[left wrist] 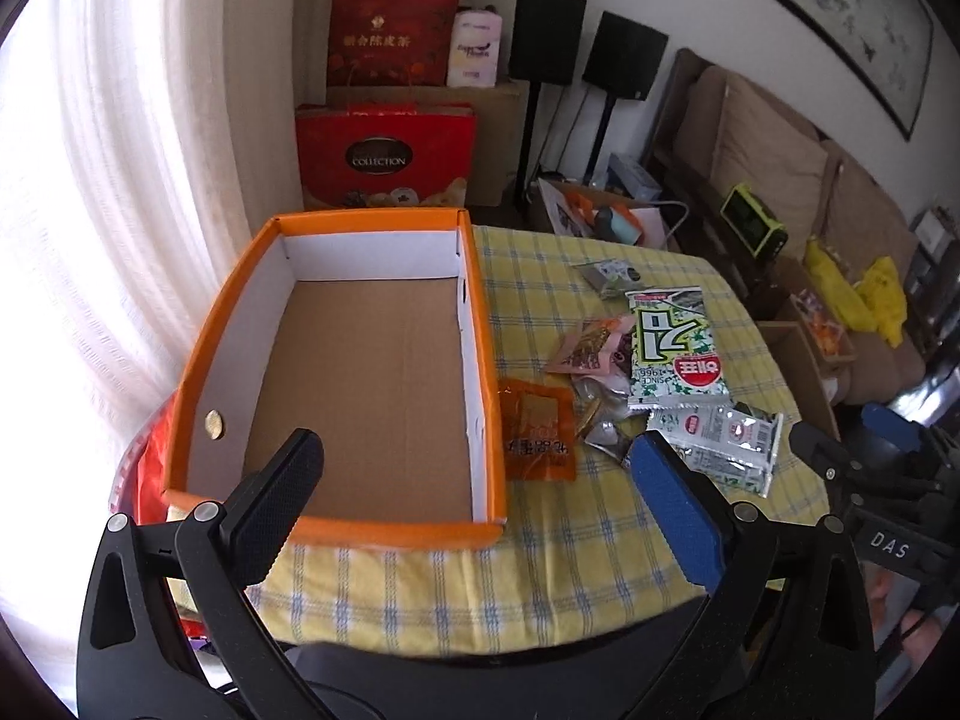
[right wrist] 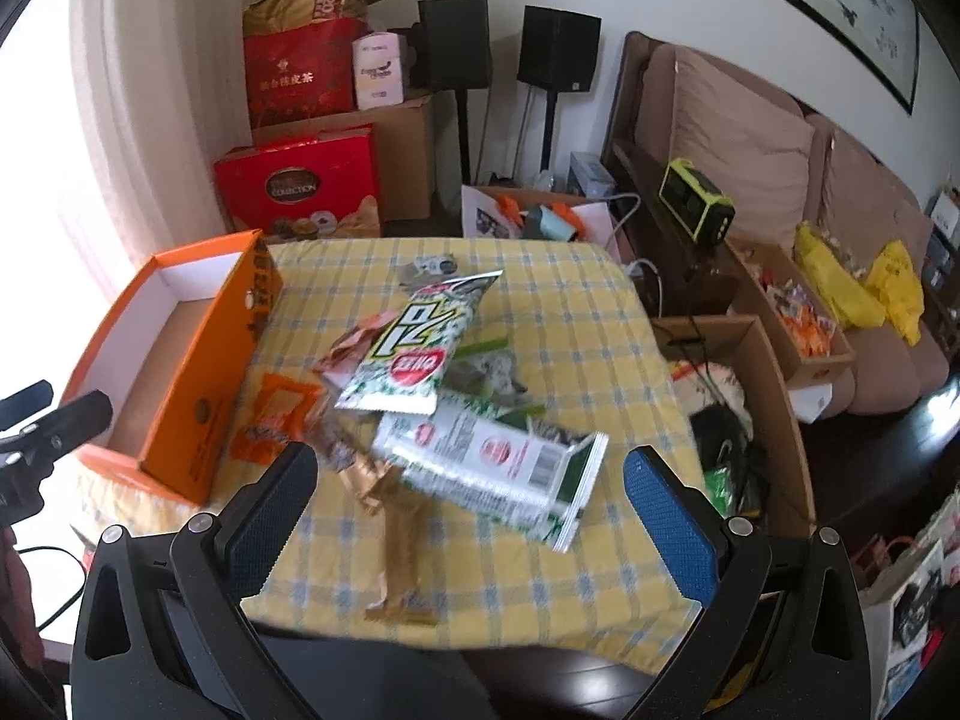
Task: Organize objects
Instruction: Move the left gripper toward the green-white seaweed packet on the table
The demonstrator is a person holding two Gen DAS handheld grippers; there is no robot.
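Covering the table is a yellow checked cloth; white curtains hang at the left, red gift boxes and two black speakers stand far behind, and a brown sofa runs along the right wall. At the left sits the orange box, open-topped, its long axis running near to far. Just right of it lie the snack packets, the large green-and-white one lengthwise near to far. The left gripper hovers wide apart over the box's near edge; the right gripper gapes wide above the packets.
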